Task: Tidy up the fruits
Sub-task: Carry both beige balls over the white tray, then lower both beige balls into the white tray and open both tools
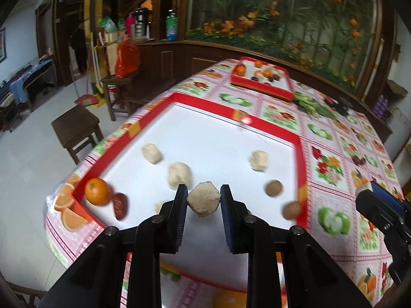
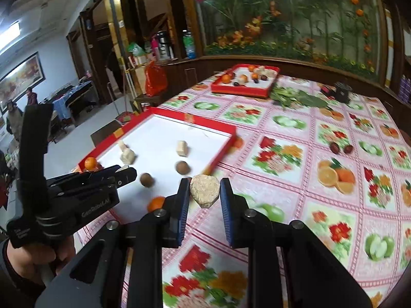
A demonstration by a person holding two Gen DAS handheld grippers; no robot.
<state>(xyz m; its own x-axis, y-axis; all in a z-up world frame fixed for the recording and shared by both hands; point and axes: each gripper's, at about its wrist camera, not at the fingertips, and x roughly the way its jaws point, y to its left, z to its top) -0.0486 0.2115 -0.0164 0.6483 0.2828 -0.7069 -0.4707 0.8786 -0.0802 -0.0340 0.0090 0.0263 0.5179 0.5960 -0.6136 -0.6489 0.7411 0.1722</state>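
Both claws are carrying pale, rough beige lumps over the near red-rimmed white tray [image 1: 301, 159].
Left claw [image 1: 203, 200] is gripping one lump [image 1: 203, 199], right claw [image 2: 204, 192] another [image 2: 204, 190]; next, probably placing each among matching pieces.

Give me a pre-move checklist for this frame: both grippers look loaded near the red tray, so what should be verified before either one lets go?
1. Left gripper grips its beige lump: ok, pads press both sides.
2. Right gripper grips its own beige lump: ok.
3. Left load is over the near tray: ok, white floor behind it.
4. Right load is over the tray: not ok, it sits past the tray's right rim, over the tablecloth.
5. Free floor for a drop: ok, bare white at the tray's far end.
6. Two dark fruits loose on the cloth: not ok, not yet sorted.
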